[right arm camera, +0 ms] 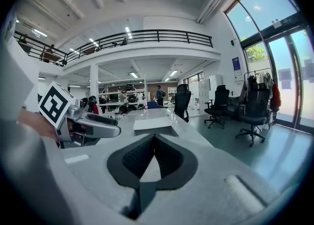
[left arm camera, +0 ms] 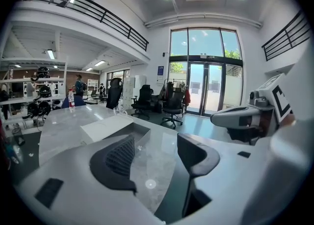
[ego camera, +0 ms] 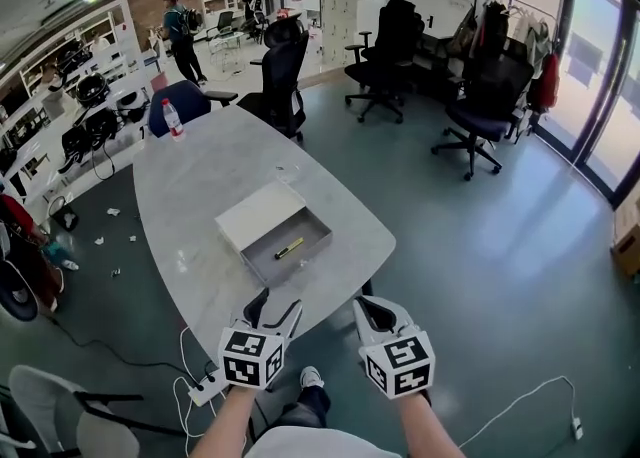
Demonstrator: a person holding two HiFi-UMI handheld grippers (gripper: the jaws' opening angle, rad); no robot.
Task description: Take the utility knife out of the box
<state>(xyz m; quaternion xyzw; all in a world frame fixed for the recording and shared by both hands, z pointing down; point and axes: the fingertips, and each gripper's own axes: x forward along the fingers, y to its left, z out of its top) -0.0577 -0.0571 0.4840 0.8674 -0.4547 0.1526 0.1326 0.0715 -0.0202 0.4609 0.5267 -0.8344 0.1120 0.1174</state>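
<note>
Head view: left claw [ego camera: 276, 308] gapes empty, right claw [ego camera: 369, 305] closed empty, at table [ego camera: 200, 186] edge.

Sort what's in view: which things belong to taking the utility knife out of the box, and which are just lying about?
Job: utility knife lying in the open box; left gripper, jaws apart; right gripper, jaws together.
Lying about: water bottle on the table; office chairs; power strip.

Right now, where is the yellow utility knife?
Head view, centre: the yellow utility knife lies inside the open grey box beside its white lid on the pale table.
</note>
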